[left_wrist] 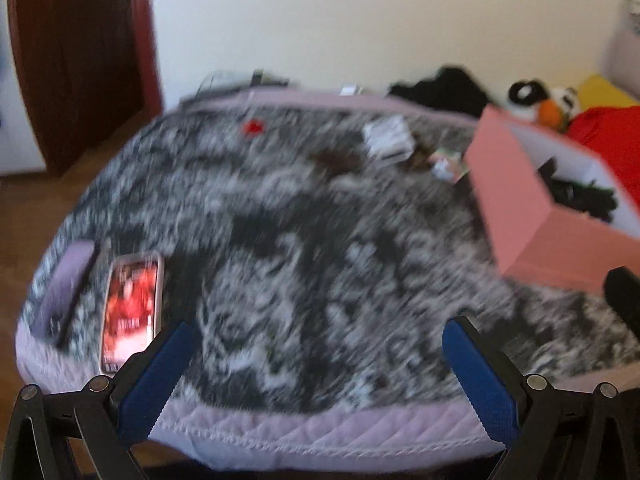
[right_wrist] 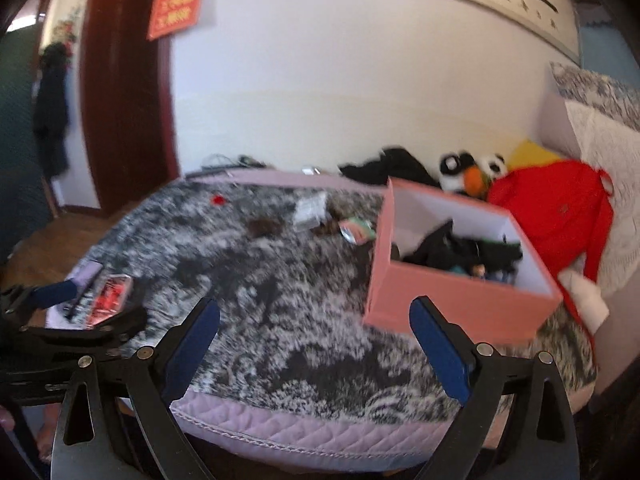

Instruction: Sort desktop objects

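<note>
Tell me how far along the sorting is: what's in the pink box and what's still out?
Partly done: the pink box already holds dark items. Nothing is in hand; the left gripper and right gripper are both open. Still out on the blanket: the phone, a white packet, a small red piece and other bits.

I see the left wrist view all blurred. Behind the pink box (left_wrist: 532,216), small packets (left_wrist: 388,138) are unreadable; its dark contents (right_wrist: 464,252) I cannot identify.
</note>
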